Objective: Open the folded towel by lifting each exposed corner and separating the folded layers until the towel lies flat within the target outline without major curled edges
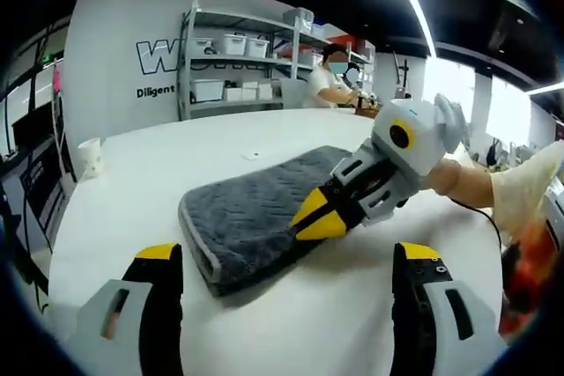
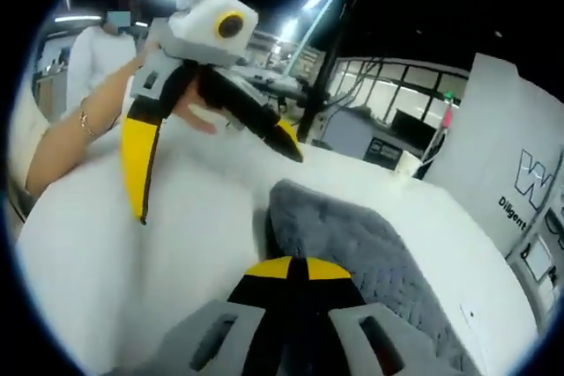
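Note:
A grey folded towel (image 1: 251,209) lies on the white table (image 1: 150,173). My right gripper (image 1: 317,217) comes in from the right, its yellow tips together at the towel's near right edge. In the right gripper view its jaws (image 2: 295,272) are closed at the towel (image 2: 361,235) corner, which rises slightly just behind the tips. My left gripper (image 1: 286,305) stands wide open short of the towel's near edge, with nothing between its fingers. In the right gripper view it (image 2: 218,186) hangs open above the table, held by a hand (image 2: 84,129).
A paper cup (image 1: 90,156) stands near the table's far left edge; it also shows as the cup (image 2: 407,163). Metal shelves (image 1: 238,59) with bins line the back wall. A person (image 1: 326,84) sits beyond the table. A sleeve and hand (image 1: 480,184) hold the right gripper.

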Action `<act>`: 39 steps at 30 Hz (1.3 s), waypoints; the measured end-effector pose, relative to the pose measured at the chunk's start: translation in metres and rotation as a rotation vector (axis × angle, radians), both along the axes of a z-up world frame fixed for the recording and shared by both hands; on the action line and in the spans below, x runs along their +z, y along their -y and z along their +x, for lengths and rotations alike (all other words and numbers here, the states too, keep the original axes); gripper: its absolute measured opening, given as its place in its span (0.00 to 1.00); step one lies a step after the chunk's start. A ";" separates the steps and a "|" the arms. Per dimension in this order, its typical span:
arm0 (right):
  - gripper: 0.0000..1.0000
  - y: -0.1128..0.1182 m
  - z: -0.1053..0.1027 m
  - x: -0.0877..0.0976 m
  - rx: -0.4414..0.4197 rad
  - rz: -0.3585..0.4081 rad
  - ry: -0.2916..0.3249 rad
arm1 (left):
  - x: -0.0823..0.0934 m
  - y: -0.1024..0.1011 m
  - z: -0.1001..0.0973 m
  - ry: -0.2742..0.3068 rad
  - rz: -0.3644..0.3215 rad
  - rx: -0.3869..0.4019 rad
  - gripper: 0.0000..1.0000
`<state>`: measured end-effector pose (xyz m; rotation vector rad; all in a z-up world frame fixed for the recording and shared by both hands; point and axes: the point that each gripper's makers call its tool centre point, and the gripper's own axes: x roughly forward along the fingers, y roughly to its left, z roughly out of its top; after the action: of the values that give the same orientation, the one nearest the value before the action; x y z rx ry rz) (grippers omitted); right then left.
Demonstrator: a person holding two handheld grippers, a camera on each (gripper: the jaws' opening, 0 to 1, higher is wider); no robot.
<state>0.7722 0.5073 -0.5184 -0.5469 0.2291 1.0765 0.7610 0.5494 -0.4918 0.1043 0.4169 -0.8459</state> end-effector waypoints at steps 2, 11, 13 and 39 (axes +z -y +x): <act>0.00 0.006 0.004 0.010 -0.036 0.042 -0.002 | 0.000 -0.001 0.000 -0.001 0.002 0.002 0.98; 0.00 0.041 0.019 0.049 -0.161 0.175 0.011 | -0.001 0.000 0.001 -0.002 0.001 0.002 0.98; 0.00 0.049 0.021 0.056 -0.187 0.211 0.008 | -0.002 0.001 -0.001 -0.004 0.007 0.000 0.98; 0.00 0.204 0.012 0.169 -0.461 0.417 0.246 | -0.011 0.007 -0.003 -0.025 0.039 -0.015 0.97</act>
<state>0.7839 0.3038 -0.3496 -0.2272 -0.0861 0.5762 0.7584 0.5423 -0.5029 0.1330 0.4569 -0.8547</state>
